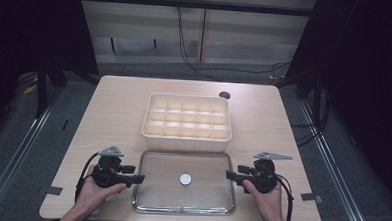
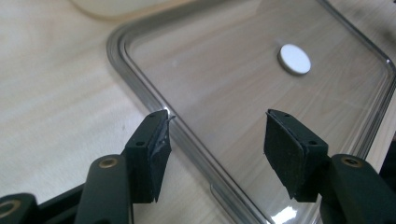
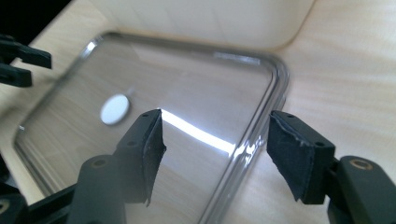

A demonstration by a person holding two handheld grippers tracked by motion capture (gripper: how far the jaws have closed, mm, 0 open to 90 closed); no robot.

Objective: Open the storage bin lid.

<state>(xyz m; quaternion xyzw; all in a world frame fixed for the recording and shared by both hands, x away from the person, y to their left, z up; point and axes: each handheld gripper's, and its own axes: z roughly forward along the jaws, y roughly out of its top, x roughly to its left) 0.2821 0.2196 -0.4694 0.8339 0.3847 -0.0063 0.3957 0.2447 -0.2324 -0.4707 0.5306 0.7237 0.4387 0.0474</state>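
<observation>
A clear lid (image 1: 152, 201) lies flat on the table (image 1: 114, 102) at its near edge, with a small disc (image 1: 185, 178) at its middle, perhaps a knob. Just behind it stands a compartmented box (image 1: 186, 136). The left gripper (image 1: 140, 178) sits at the lid's left rim, the right gripper (image 1: 228, 175) at its right rim.

Setting: a recording bench in a lab or test room, not a home. A single pale wooden table (image 1: 119, 107) is set on a grey floor (image 1: 47, 149), flanked by dark curtains (image 1: 32, 28) and metal rails (image 1: 19, 148). Black cables (image 1: 186, 50) are trailed across the floor from a panelled wall (image 1: 247, 37), and tape marks (image 1: 54, 190) are stuck at the table's near corners.
</observation>
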